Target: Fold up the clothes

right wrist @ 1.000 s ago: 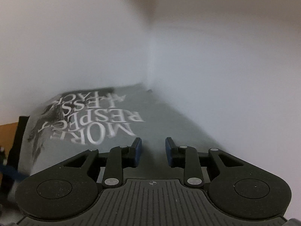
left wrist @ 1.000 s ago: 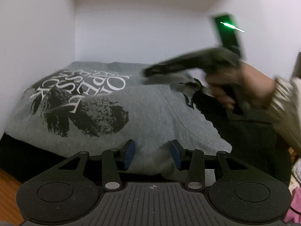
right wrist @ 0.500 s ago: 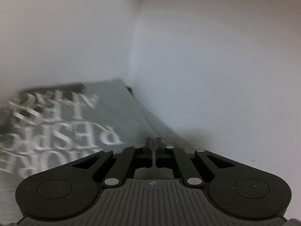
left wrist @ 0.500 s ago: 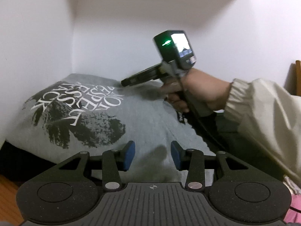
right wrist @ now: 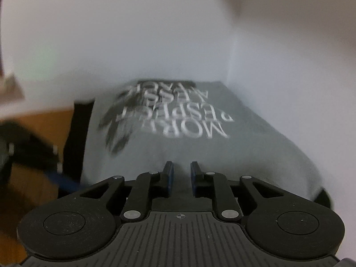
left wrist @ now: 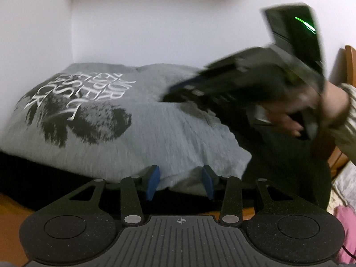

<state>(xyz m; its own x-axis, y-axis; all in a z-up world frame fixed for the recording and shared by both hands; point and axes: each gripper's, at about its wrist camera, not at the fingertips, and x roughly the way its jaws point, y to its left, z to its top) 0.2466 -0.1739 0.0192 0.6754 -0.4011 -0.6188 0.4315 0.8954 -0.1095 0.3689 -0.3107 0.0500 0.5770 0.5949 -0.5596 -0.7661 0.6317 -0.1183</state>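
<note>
From the left wrist, the grey printed T-shirt lies flat on a dark cloth in the walled corner. The left gripper stands parted at the shirt's near hem, pads clear. The right gripper, blurred, hovers over the shirt's right side.

From the right wrist, the right gripper shows a narrow gap, its jaws having just been opening, nothing between them.

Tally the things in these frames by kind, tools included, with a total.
Grey printed shirt: 1
Black cloth under it: 1
Pink cloth: 1
Tools: 2, left tool and right tool
Total: 5
</note>
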